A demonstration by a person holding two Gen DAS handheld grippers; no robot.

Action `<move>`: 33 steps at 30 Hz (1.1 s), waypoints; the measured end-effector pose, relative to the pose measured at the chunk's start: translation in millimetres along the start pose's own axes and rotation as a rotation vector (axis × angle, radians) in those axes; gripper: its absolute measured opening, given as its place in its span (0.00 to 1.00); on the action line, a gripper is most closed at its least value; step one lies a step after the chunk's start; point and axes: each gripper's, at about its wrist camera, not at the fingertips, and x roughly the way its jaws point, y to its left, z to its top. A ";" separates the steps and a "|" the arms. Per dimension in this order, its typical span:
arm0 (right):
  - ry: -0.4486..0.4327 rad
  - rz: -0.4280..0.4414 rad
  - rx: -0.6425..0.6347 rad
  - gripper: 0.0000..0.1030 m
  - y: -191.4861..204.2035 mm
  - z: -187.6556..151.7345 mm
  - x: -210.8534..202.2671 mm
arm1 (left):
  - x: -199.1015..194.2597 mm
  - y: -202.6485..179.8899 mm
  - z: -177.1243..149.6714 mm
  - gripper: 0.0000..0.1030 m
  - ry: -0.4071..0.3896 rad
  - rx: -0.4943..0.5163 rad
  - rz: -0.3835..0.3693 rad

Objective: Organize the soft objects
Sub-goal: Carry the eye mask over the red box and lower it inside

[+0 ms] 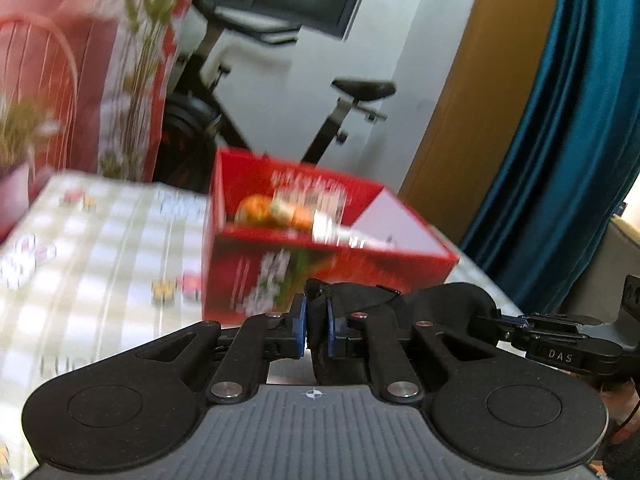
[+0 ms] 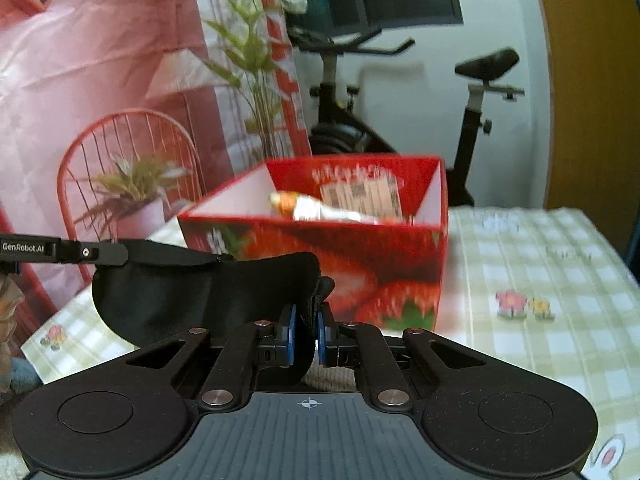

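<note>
A black soft eye mask (image 1: 440,304) (image 2: 180,292) hangs stretched between my two grippers above the table's near edge. In the left wrist view my left gripper (image 1: 316,320) is shut on one end of it, the fabric pinched between the blue pads. My right gripper (image 2: 306,332) is shut on the other end. Each gripper shows in the other's view: the right gripper (image 1: 516,324) and the left gripper (image 2: 116,252). Just beyond the mask stands an open red strawberry-print box (image 1: 320,272) (image 2: 360,264). It holds an orange soft item (image 1: 260,208) (image 2: 288,200) and a pale tube, both blurred.
The table has a green-and-white checked cloth (image 1: 100,264) (image 2: 540,248). Behind it are a pink backdrop with a red wire chair (image 2: 120,140) and potted plants. An exercise bike (image 2: 472,92) stands by the wall. A blue curtain (image 1: 580,120) hangs at the right.
</note>
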 end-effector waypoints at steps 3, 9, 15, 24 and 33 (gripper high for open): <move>-0.025 -0.005 -0.017 0.09 -1.6 14.8 0.0 | 5.4 -9.0 16.4 0.11 -0.029 0.035 0.003; -0.085 -0.021 -0.068 0.09 -7.8 51.5 6.0 | 21.7 -19.7 48.6 0.11 -0.090 0.083 0.002; -0.142 -0.036 -0.122 0.09 -16.0 91.8 18.8 | 42.0 -19.2 80.4 0.10 -0.138 0.095 0.014; -0.163 -0.052 -0.174 0.09 -28.1 133.7 52.5 | 74.3 -4.7 105.2 0.11 -0.135 0.060 0.046; -0.118 -0.071 -0.239 0.09 -33.6 152.4 100.6 | 112.1 13.3 124.2 0.11 -0.114 0.043 0.090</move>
